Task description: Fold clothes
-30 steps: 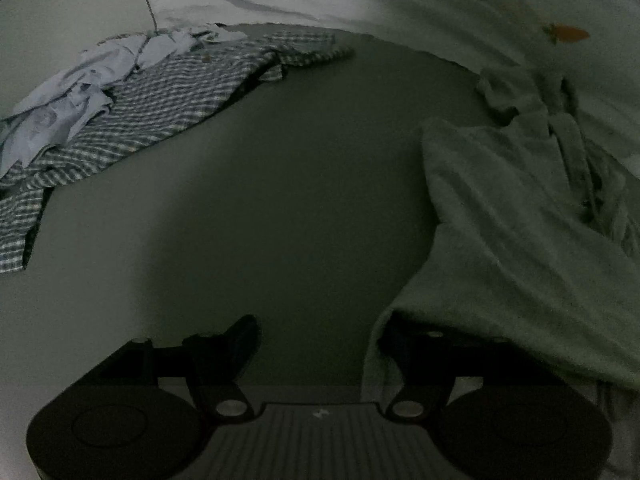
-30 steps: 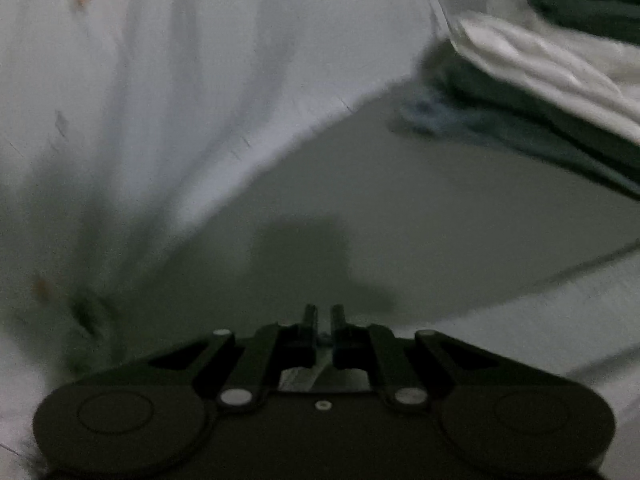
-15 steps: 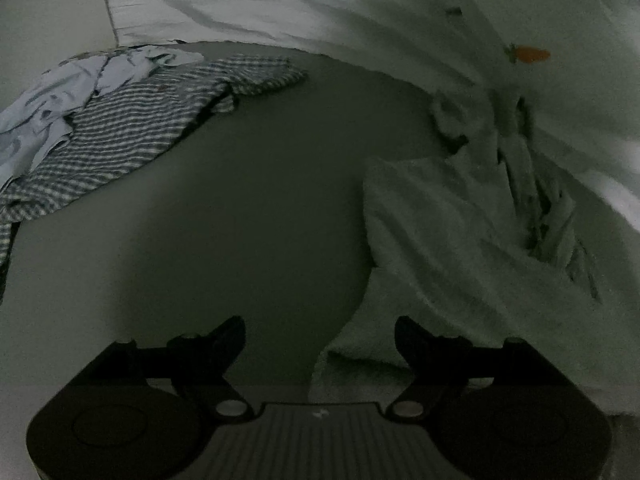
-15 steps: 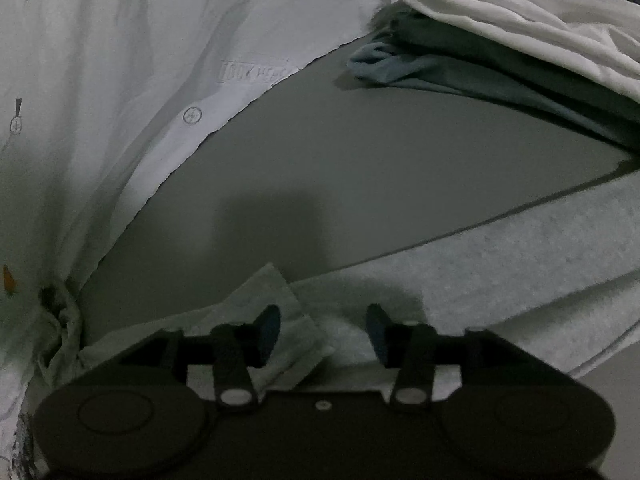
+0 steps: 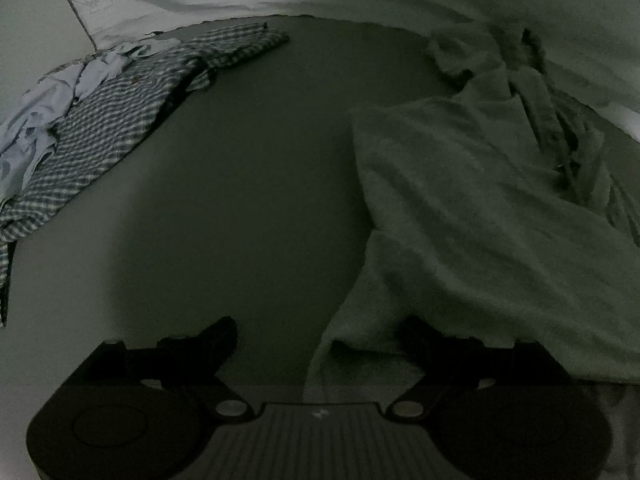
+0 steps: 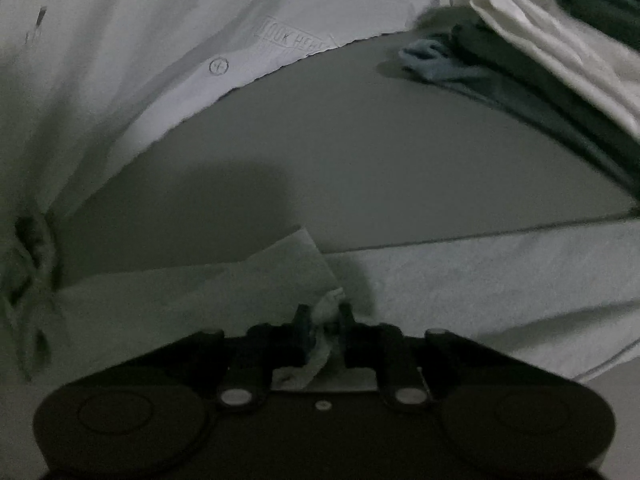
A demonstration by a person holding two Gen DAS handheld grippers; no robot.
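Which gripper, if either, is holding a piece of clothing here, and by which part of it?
The right gripper, its jaws closing, pinches a bunched corner of the pale fleecy garment. The left gripper holds nothing; its jaws are opening over that garment's edge.

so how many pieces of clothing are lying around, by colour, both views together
pale green: 1, the garment being folded
checked: 1, shirt
light blue: 1, crumpled piece
white: 1, folded
dark teal: 1, folded under it
total: 5
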